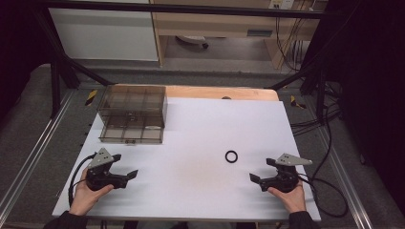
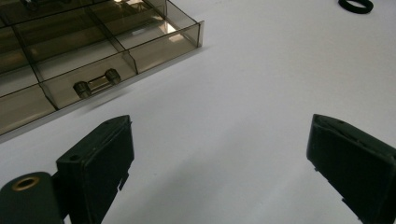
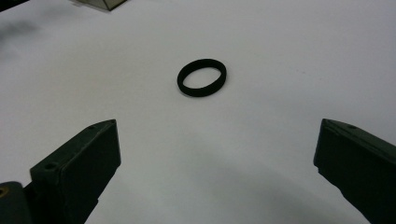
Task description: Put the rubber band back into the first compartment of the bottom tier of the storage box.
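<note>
Ring waiting ahead of the right tongs

The ring (image 3: pixel 201 78) lies flat on the table (image 1: pixel 191 143), ahead of the right tongs (image 3: pixel 217 154) and apart from them; left tongs (image 2: pixel 219 154) face the box (image 2: pixel 93 51). Both pairs gape empty. Best approach: lower straight, straddle the rim, close gently.

Dim, soft overhead light; faint shadows on white table (image 1: pixel 191 143); dark surrounds, slightly grainy, low-res pics.
</note>
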The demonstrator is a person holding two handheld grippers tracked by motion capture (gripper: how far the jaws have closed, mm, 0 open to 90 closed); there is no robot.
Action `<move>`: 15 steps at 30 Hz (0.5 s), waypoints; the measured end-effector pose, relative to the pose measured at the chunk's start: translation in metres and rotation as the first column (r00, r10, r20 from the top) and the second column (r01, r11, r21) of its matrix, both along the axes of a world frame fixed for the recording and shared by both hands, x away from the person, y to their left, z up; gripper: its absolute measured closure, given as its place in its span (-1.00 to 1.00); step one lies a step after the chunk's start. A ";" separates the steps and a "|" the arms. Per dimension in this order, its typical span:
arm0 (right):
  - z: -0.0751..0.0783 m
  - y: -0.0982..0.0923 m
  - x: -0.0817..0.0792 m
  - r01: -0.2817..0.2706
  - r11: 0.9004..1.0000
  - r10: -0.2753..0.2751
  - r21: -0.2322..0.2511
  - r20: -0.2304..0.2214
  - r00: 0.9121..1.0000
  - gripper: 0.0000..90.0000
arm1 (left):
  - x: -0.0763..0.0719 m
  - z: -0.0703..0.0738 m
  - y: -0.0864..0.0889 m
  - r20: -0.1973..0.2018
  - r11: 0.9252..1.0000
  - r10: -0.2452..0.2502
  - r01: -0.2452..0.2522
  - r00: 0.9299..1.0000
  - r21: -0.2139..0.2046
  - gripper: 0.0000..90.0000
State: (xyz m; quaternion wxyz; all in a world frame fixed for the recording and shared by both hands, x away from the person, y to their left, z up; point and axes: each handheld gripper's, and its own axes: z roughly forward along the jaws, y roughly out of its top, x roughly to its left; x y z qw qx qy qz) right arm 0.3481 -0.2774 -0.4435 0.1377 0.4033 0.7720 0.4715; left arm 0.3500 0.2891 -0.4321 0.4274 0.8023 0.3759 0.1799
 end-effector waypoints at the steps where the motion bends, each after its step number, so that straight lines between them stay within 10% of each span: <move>1: 0.000 0.000 0.000 0.000 1.000 0.000 0.002 -0.002 1.000 -0.97 | 0.000 0.000 -0.001 0.000 1.000 -0.001 0.001 1.000 0.001 -0.84; 15: -0.001 0.000 0.000 -0.013 1.000 0.013 -0.008 -0.006 1.000 -0.98 | 0.000 -0.001 -0.011 -0.011 1.000 -0.024 0.024 1.000 0.011 -0.83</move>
